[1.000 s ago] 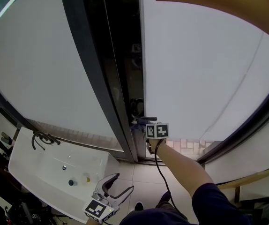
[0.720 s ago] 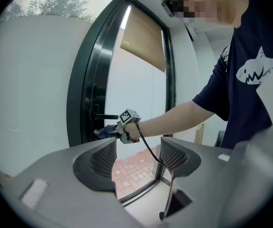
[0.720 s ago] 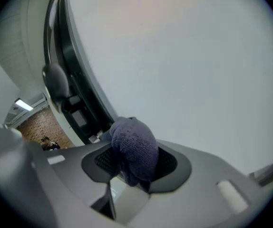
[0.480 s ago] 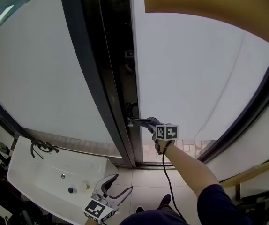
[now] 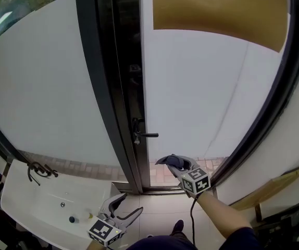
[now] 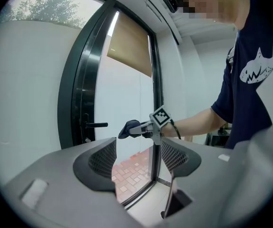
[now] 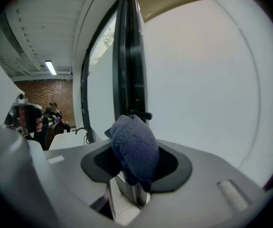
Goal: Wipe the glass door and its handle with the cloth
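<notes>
Lower left in the head view, the left gripper (image 5: 127, 208) hangs idle, jaws wide and empty. At centre the handle (image 5: 146, 135) juts out. Below and right of it, touching nothing, the right gripper (image 5: 176, 165) pinches the dark blue cloth (image 5: 169, 161). Best to press the cloth's bulge flat on the glass door (image 5: 207, 98) and overlap the strokes

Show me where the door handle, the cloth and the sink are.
door handle (image 5: 148, 135): head view, middle of the lever.
cloth (image 7: 134, 146): right gripper view, middle of the bundle.
sink (image 5: 40, 197): head view, bare white basin.
</notes>
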{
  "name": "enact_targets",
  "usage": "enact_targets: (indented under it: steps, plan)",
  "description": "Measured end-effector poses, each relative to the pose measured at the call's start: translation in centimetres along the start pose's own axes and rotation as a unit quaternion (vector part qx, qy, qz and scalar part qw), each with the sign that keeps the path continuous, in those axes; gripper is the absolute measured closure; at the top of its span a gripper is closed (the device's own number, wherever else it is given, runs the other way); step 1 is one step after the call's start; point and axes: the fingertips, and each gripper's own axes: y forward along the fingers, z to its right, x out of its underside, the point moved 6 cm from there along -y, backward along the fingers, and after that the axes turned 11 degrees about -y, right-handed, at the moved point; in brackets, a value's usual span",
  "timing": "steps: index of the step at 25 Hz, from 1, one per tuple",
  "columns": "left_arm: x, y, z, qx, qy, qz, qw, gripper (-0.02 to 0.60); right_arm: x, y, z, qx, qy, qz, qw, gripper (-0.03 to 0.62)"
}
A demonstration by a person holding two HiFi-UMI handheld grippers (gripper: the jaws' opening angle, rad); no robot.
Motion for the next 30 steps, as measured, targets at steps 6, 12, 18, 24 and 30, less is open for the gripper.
enact_targets:
  steps: [6, 12, 18, 24, 30]
  plan:
    - [1.9, -0.4, 1.8, 0.044, 0.006, -0.021, 0.9988, 0.291, -0.2, -10.1, -6.2, 0.003, -0.018, 0.05, 0.999, 0.413]
    - [1.7, -0.2, 4.5, 0.073, 0.008, -0.017, 0.9971, 0.291, 0.0, -17.6, -9.7, 0.026, -0.02, 0.068, 0.997, 0.413]
    - [1.5, 0.1, 7.3, 0.076, 0.015, -0.018, 0.9968, 0.291, 0.7, -22.1, -10.5, 0.035, 0.0, 0.08, 0.996, 0.413]
    - [2.4, 0.3, 12.3, 0.085, 0.007, -0.028, 0.9959, 0.291, 2.1, -26.8, -11.3, 0.024, -0.002, 0.075, 0.997, 0.413]
    - [3.6, -0.8, 16.3, 0.083, 0.007, -0.037, 0.9958, 0.291, 3.9, -30.9, -12.5, 0.018, 0.011, 0.075, 0.997, 0.413]
